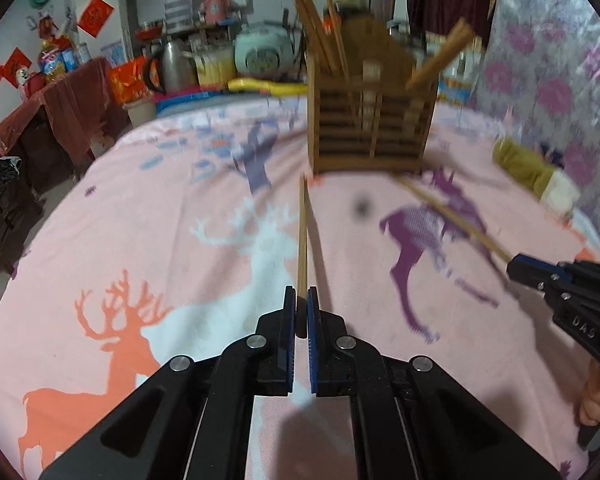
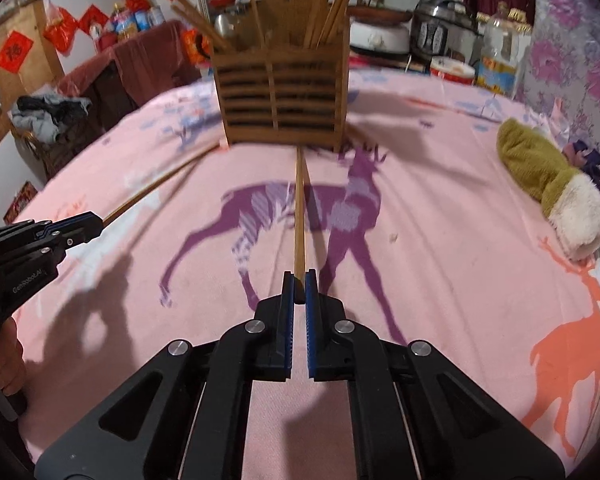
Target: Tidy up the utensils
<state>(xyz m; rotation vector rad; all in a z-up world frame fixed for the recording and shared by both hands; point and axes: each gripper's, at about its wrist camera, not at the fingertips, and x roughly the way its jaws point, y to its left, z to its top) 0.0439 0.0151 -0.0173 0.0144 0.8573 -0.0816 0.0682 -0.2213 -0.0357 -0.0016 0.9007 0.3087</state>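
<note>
Left gripper is clamped on one chopstick, right gripper pinching another chopstick, both tips aimed at the wooden holder on the pink blanket. I'd lift, tip each upright, then drop into a compartment without knocking it.

Open pink blanket, wooden holder ahead, perhaps mitten rightward.
</note>
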